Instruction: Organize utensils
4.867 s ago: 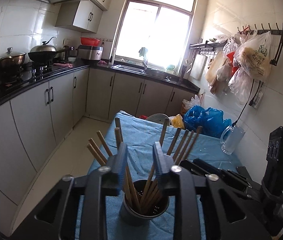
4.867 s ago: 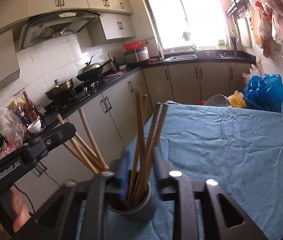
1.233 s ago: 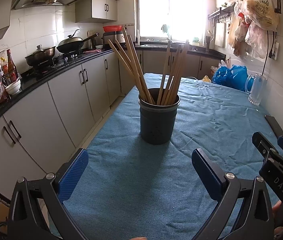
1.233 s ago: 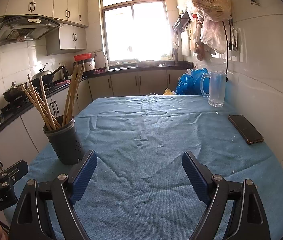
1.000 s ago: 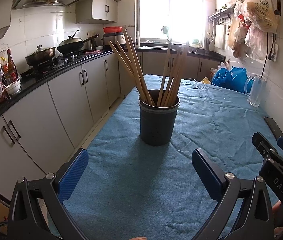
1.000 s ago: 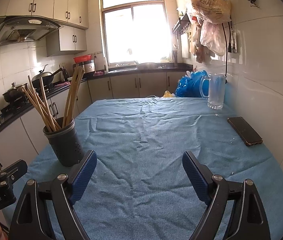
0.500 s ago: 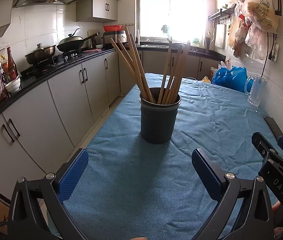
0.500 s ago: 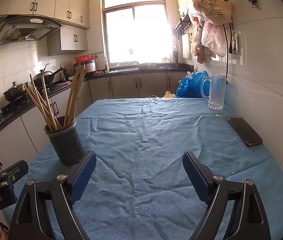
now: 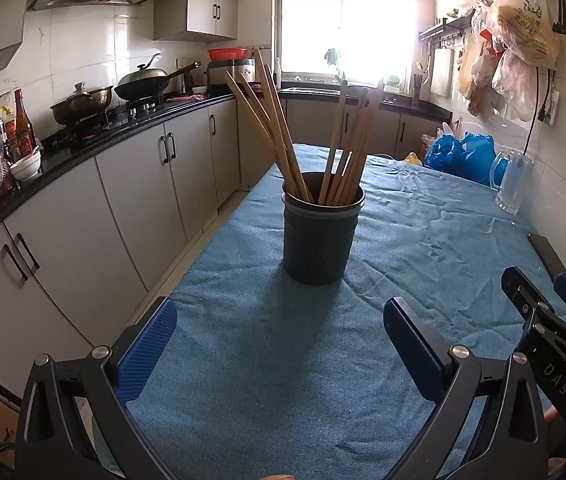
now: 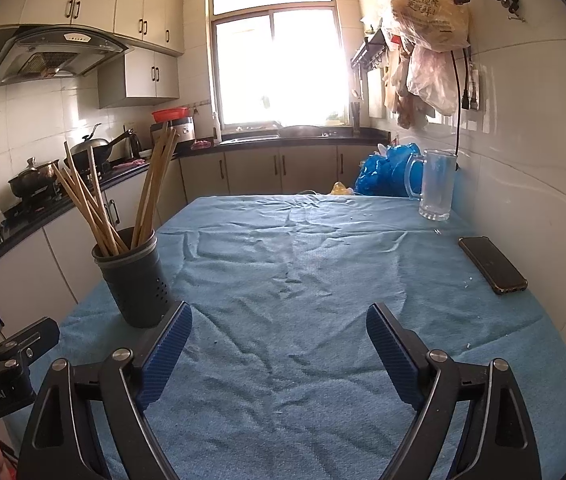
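On the blue cloth-covered kitchen table point(image 9: 243, 360), the dark cylindrical perforated holder point(image 9: 317, 236) now stands free with its wooden chopsticks point(image 9: 279, 120), since left gripper point(image 9: 279, 336) and right gripper point(image 10: 279, 340) have withdrawn, jaws spread and empty, suggesting organizing is complete.

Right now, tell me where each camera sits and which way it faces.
Left wrist: on the left gripper, open, aimed down the table at the chopstick holder straight ahead; the right gripper's side shows at right.
Right wrist: on the right gripper, open, facing the window along the blue cloth; the left gripper's tip shows at lower left.
Shared: holder, chopsticks, glass mug, phone.
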A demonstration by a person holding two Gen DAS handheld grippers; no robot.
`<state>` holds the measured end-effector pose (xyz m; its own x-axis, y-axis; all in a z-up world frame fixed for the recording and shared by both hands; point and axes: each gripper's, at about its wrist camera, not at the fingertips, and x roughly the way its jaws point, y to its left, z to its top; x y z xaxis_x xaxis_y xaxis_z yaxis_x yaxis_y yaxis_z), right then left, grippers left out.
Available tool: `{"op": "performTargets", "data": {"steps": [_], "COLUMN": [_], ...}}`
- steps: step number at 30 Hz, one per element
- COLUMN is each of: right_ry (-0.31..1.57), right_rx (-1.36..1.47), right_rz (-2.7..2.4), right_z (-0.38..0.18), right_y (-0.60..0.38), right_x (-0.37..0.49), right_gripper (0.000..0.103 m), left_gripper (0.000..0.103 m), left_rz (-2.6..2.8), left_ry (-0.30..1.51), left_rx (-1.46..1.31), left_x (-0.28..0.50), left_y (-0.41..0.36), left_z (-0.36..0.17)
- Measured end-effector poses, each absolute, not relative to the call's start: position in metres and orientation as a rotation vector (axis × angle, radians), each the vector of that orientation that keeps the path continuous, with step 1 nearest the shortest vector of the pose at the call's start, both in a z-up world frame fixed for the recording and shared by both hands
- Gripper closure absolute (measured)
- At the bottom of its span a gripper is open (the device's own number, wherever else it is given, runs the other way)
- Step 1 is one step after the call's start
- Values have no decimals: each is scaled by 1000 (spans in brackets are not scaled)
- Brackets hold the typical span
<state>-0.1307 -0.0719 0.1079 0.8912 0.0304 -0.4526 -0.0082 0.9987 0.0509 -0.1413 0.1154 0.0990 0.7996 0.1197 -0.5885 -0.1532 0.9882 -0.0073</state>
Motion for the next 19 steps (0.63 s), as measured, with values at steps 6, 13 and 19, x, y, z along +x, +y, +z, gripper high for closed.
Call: {"op": "performTargets", "data": {"steps": [6, 13, 19], "right_ry": [459, 462, 475], "right_rx": [38, 33, 40], "right_rz": [24, 43, 64], "right_z": [108, 108, 107], "right_y": [-68, -63, -65], "right_x": [-132, -133, -131], "right_gripper": [11, 11, 10], "left_gripper": [0, 0, 0], "left_rz": [157, 198, 194], "left_ry": [611, 573, 566], "left_rx": [-65, -71, -55], "left_x": [-143, -146, -144], "left_y": [120, 131, 124], "left_z": [103, 114, 120]}}
